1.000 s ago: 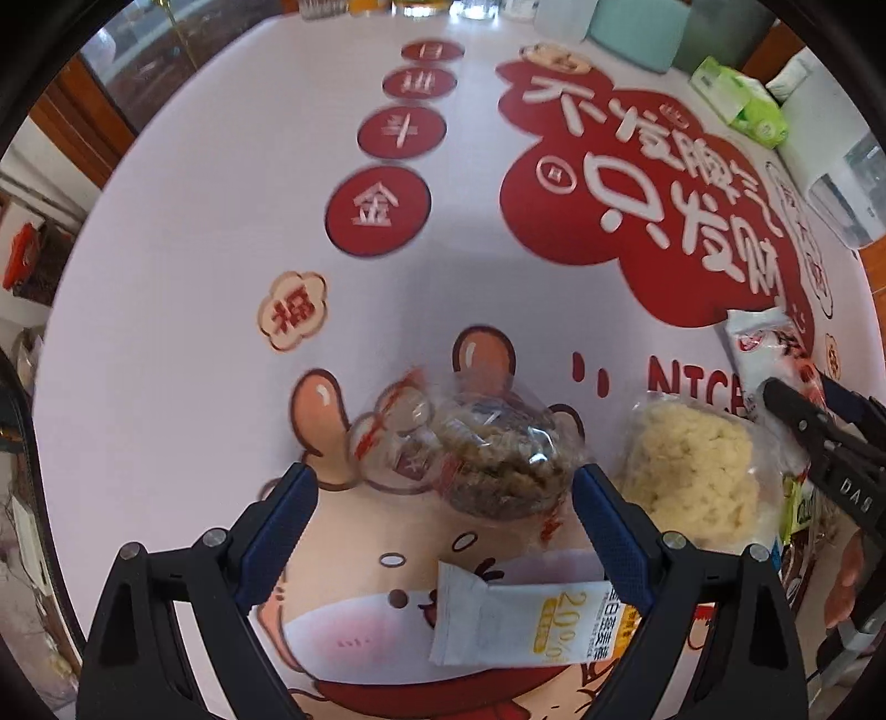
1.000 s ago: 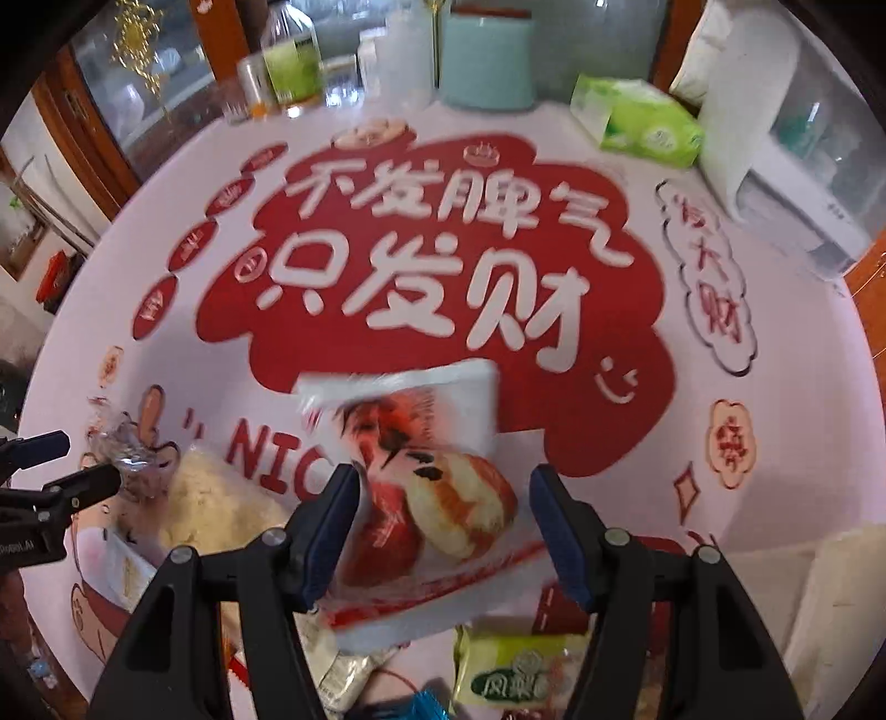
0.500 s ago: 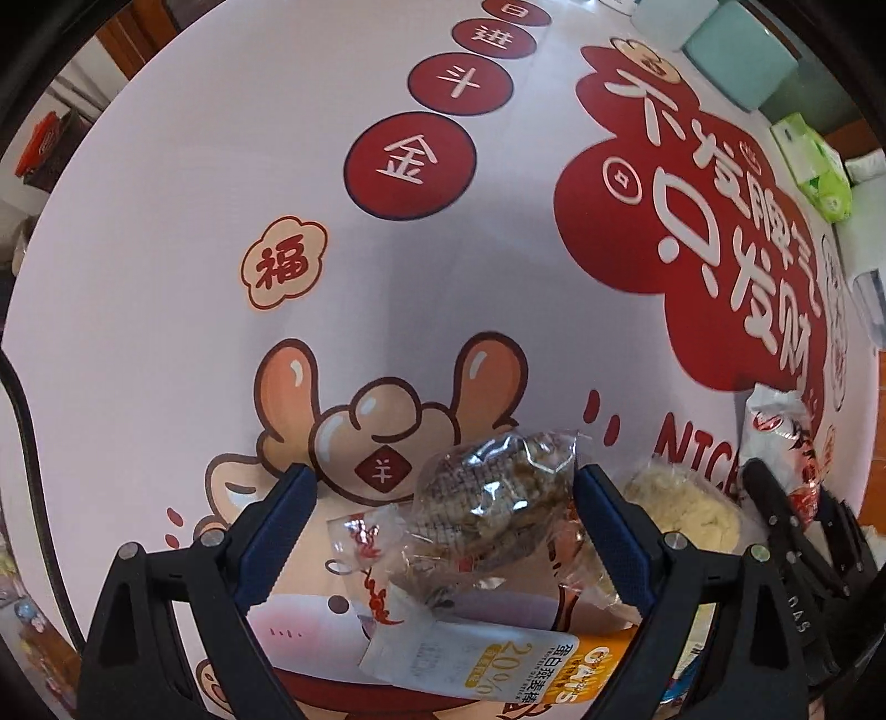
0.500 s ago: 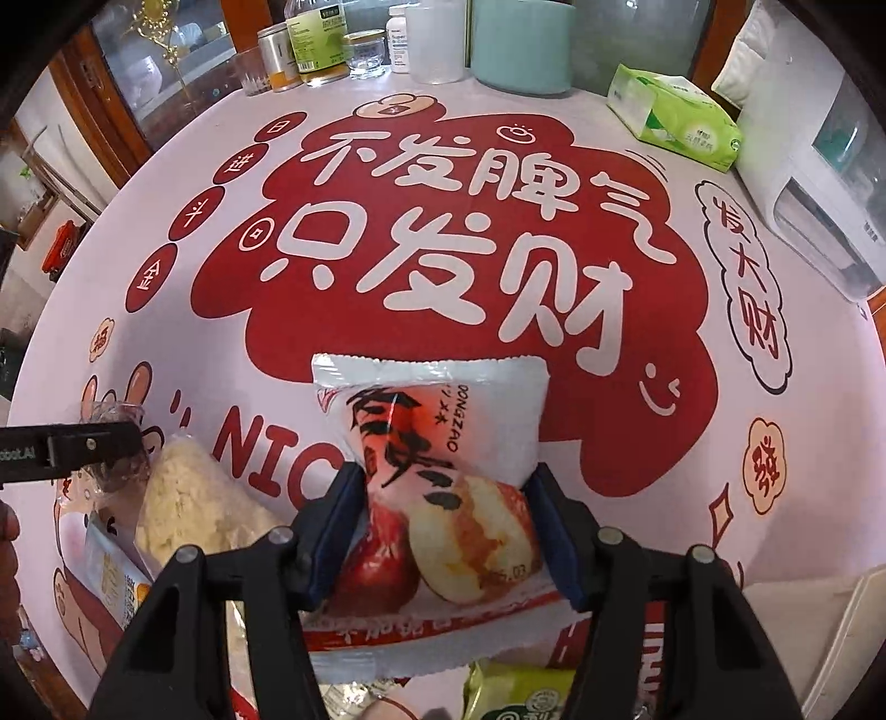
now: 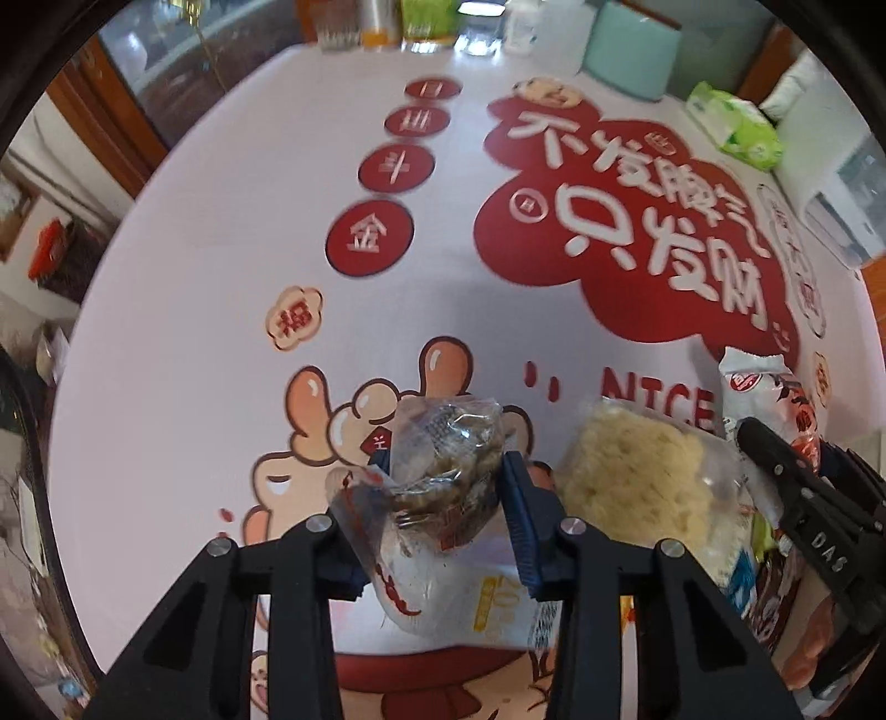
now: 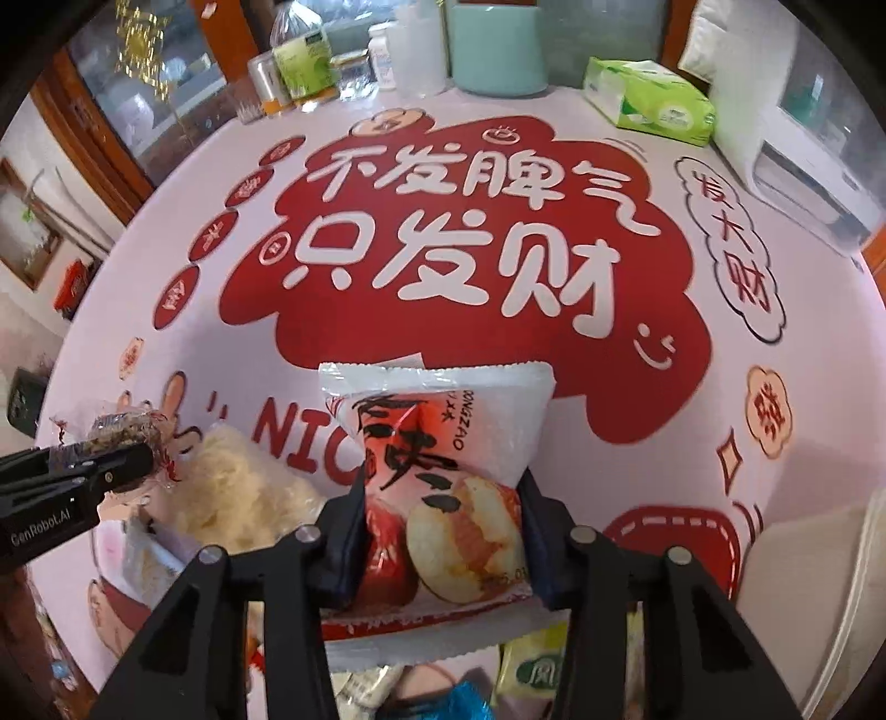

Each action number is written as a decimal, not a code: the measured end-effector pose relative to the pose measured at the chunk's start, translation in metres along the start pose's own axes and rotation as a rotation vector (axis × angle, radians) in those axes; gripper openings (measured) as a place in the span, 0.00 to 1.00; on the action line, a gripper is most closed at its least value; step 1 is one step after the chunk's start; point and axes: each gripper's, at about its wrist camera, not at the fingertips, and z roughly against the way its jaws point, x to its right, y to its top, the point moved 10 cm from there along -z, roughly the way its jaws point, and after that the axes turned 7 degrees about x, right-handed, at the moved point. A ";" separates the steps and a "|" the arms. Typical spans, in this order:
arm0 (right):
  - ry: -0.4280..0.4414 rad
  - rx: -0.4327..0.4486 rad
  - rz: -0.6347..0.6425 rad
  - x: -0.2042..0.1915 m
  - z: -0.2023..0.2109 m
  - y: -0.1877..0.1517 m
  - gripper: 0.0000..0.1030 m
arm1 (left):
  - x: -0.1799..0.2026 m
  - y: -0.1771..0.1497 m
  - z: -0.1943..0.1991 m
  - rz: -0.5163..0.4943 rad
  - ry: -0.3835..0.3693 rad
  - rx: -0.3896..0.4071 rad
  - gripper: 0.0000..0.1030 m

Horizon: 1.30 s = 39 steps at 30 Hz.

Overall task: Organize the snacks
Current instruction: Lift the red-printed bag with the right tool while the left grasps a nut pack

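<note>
My left gripper (image 5: 443, 498) is shut on a clear packet of brown nut snack (image 5: 443, 476) and holds it above the printed tablecloth (image 5: 221, 266). My right gripper (image 6: 443, 509) is shut on a white and red date snack packet (image 6: 443, 476), held upright above the cloth. That packet also shows at the right of the left wrist view (image 5: 769, 399), with the right gripper (image 5: 797, 487) on it. The left gripper (image 6: 72, 471) with the brown packet (image 6: 124, 435) shows at the left of the right wrist view.
A clear pack of pale noodles (image 5: 637, 482) and a white and yellow sachet (image 5: 487, 603) lie near the front edge. More packets (image 6: 531, 670) lie below the right gripper. A green tissue pack (image 6: 648, 102), teal container (image 6: 498, 47), bottles (image 6: 299, 61) and white appliance (image 6: 808, 166) stand at the back.
My left gripper has closed on the brown nut packet and lifted it. My right gripper has kept its hold on the date packet and raised it slightly.
</note>
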 end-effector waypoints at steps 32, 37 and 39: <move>-0.057 0.490 -0.179 0.077 0.303 -0.111 0.45 | 0.211 -0.092 0.262 -0.420 -0.289 0.400 0.37; -0.162 0.516 -0.260 0.125 0.323 -0.127 0.46 | 0.264 -0.097 0.271 -0.485 -0.321 0.417 0.37; -0.184 0.519 -0.291 0.139 0.327 -0.132 0.46 | 0.283 -0.097 0.273 -0.507 -0.331 0.419 0.37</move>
